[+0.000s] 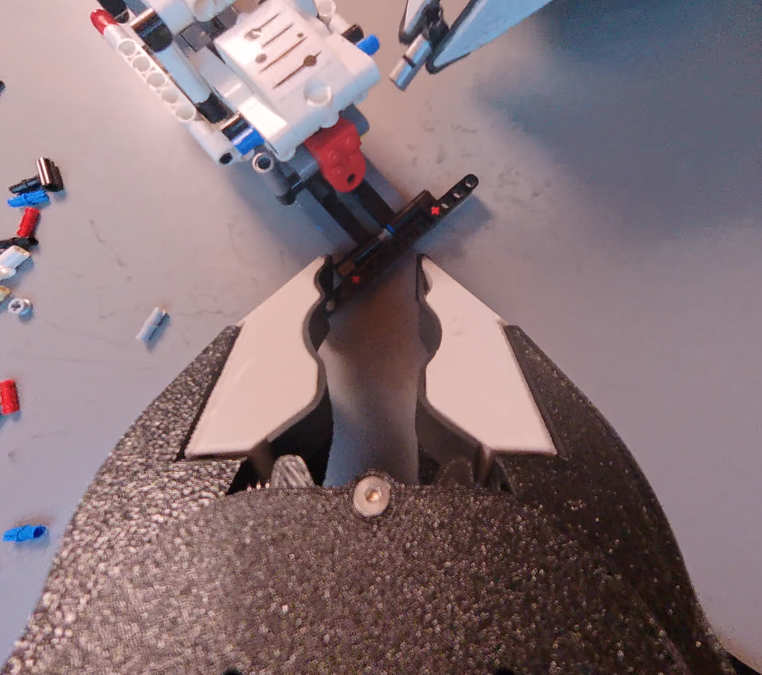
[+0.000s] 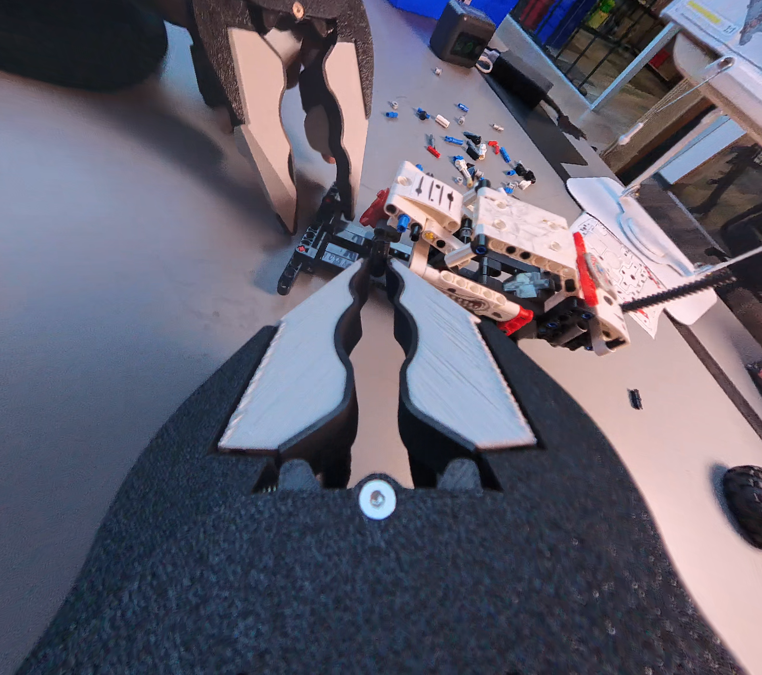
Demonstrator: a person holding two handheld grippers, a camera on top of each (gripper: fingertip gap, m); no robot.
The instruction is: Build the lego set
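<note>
White-and-black Lego model on the grey surface, both grippers closing in on it.

Left wrist view: left gripper [image 1: 373, 267] has its fingers parted around the model's [image 1: 264, 69] black rear crossbeam [image 1: 406, 234], one tip touching, nothing clamped. Right gripper [image 1: 416, 49] pinches a small grey pin [image 1: 408, 67] beside the white body. Right wrist view: its fingers [image 2: 416, 292] sit nearly closed on a dark stub. Light, rigid plastic, joints likely pop apart; brace the beam, not the panels.
</note>
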